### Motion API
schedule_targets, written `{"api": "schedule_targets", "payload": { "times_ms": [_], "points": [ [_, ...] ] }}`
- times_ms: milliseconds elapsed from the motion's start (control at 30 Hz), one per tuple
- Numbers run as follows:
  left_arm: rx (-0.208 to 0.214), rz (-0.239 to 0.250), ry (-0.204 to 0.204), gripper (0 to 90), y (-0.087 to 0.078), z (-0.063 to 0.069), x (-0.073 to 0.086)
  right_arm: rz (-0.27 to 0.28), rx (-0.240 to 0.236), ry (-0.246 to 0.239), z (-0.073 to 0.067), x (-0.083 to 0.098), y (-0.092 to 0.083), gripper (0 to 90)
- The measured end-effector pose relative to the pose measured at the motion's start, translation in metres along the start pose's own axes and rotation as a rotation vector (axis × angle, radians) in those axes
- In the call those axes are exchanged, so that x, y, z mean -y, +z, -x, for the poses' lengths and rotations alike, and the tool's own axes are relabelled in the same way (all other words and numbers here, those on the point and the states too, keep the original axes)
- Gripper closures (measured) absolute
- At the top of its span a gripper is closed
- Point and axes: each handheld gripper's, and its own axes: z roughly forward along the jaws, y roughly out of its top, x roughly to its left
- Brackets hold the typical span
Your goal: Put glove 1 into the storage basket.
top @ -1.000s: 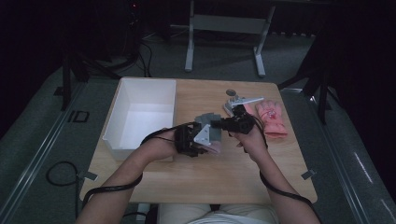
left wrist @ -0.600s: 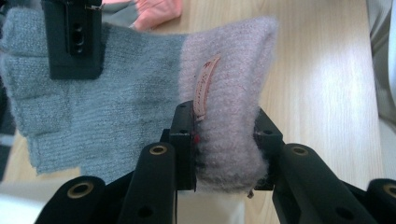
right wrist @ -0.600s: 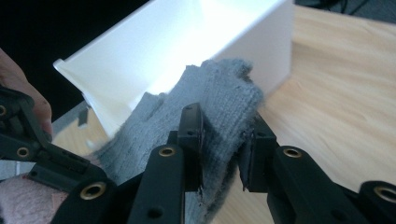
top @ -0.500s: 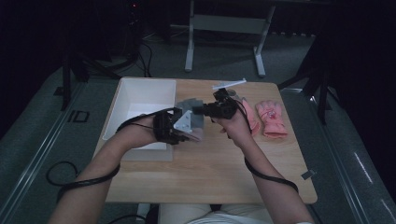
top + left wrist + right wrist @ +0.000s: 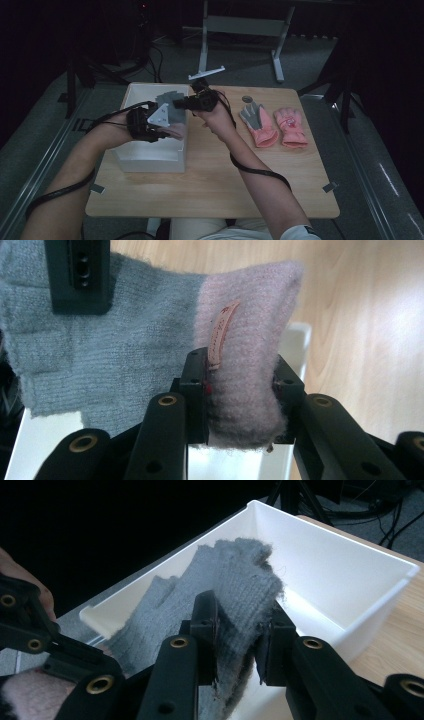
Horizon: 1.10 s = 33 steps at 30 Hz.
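Left gripper (image 5: pixel 240 390) clamped on pink cuff of knit glove (image 5: pixel 125 355); right gripper (image 5: pixel 240 630) clamped on grey finger end. Glove suspended over white bin (image 5: pixel 150 160).

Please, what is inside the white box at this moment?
The white box looks empty where its bottom shows. The grey and pink knit glove, clamped by the left gripper and the right gripper, hangs above it and covers part of the bottom.
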Motion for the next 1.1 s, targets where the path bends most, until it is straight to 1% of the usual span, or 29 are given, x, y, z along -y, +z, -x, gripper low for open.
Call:
{"api": "schedule_targets", "payload": {
  "times_ms": [100, 133, 200, 233, 300, 367, 433, 500, 533, 667, 700, 733, 800, 833, 867, 900, 933, 967, 1000, 1033, 1067, 1100],
  "points": [
    [-0.018, -0.032, 0.037, 67.7, 0.003, -0.003, 0.012, -0.019, 0.002, 0.006, -0.002, -0.004, 0.017, 73.6],
    [-0.019, -0.039, 0.031, 67.8, 0.005, -0.005, 0.016, -0.023, 0.009, 0.004, -0.002, -0.006, 0.022, 73.7],
    [-0.004, -0.04, 0.016, 67.8, 0.009, -0.008, 0.024, -0.034, 0.006, 0.01, -0.002, -0.007, 0.033, 73.6],
    [-0.004, -0.04, 0.016, 67.8, 0.009, -0.008, 0.024, -0.034, 0.006, 0.01, -0.002, -0.007, 0.033, 73.6],
    [0.014, -0.054, 0.009, 67.8, 0.016, -0.011, 0.035, -0.053, 0.016, 0.019, -0.001, -0.005, 0.049, 73.6],
    [0.02, -0.064, 0.015, 67.9, 0.023, -0.011, 0.041, -0.068, 0.023, 0.024, 0.0, -0.003, 0.059, 73.6],
    [0.007, -0.08, 0.036, 67.9, 0.032, -0.008, 0.047, -0.085, 0.026, 0.037, 0.003, 0.002, 0.069, 73.7],
    [0.006, -0.093, 0.061, 67.9, 0.044, -0.002, 0.052, -0.109, 0.026, 0.052, 0.006, 0.007, 0.077, 73.6],
    [0.008, -0.099, 0.063, 67.9, 0.05, 0.0, 0.054, -0.127, 0.038, 0.049, 0.007, 0.01, 0.08, 73.6],
    [0.047, -0.128, 0.089, 67.9, 0.071, 0.004, 0.058, -0.203, 0.068, 0.037, 0.007, 0.016, 0.093, 73.5],
    [0.052, -0.124, 0.081, 67.9, 0.075, 0.004, 0.058, -0.222, 0.079, 0.034, 0.006, 0.017, 0.097, 73.5],
    [0.057, -0.132, 0.087, 67.9, 0.078, 0.003, 0.058, -0.23, 0.093, 0.019, 0.005, 0.017, 0.099, 73.4],
    [0.08, -0.142, 0.093, 67.9, 0.082, 0.001, 0.059, -0.254, 0.108, 0.005, 0.002, 0.015, 0.102, 73.1],
    [0.081, -0.147, 0.098, 67.9, 0.084, 0.0, 0.059, -0.27, 0.121, -0.01, 0.001, 0.015, 0.104, 72.7],
    [0.084, -0.148, 0.099, 67.9, 0.086, 0.0, 0.059, -0.281, 0.134, -0.014, 0.001, 0.015, 0.106, 72.3],
    [0.09, -0.151, 0.099, 67.9, 0.089, -0.001, 0.059, -0.291, 0.142, -0.006, 0.0, 0.014, 0.107, 71.2],
    [0.086, -0.163, 0.103, 67.9, 0.091, -0.001, 0.059, -0.298, 0.145, -0.005, 0.0, 0.013, 0.108, 70.0],
    [0.072, -0.182, 0.121, 67.9, 0.094, 0.0, 0.059, -0.298, 0.15, -0.004, 0.0, 0.013, 0.109, 68.8],
    [0.076, -0.209, 0.136, 67.9, 0.097, 0.0, 0.059, -0.29, 0.16, -0.013, 0.001, 0.013, 0.109, 68.3],
    [0.076, -0.224, 0.146, 67.9, 0.098, 0.001, 0.059, -0.273, 0.166, -0.02, 0.001, 0.013, 0.108, 67.5],
    [0.079, -0.245, 0.156, 67.8, 0.101, 0.001, 0.058, -0.263, 0.16, -0.014, 0.002, 0.012, 0.108, 65.7],
    [0.084, -0.261, 0.163, 67.8, 0.102, 0.001, 0.058, -0.257, 0.158, -0.019, 0.002, 0.012, 0.106, 64.3]
  ]
}}
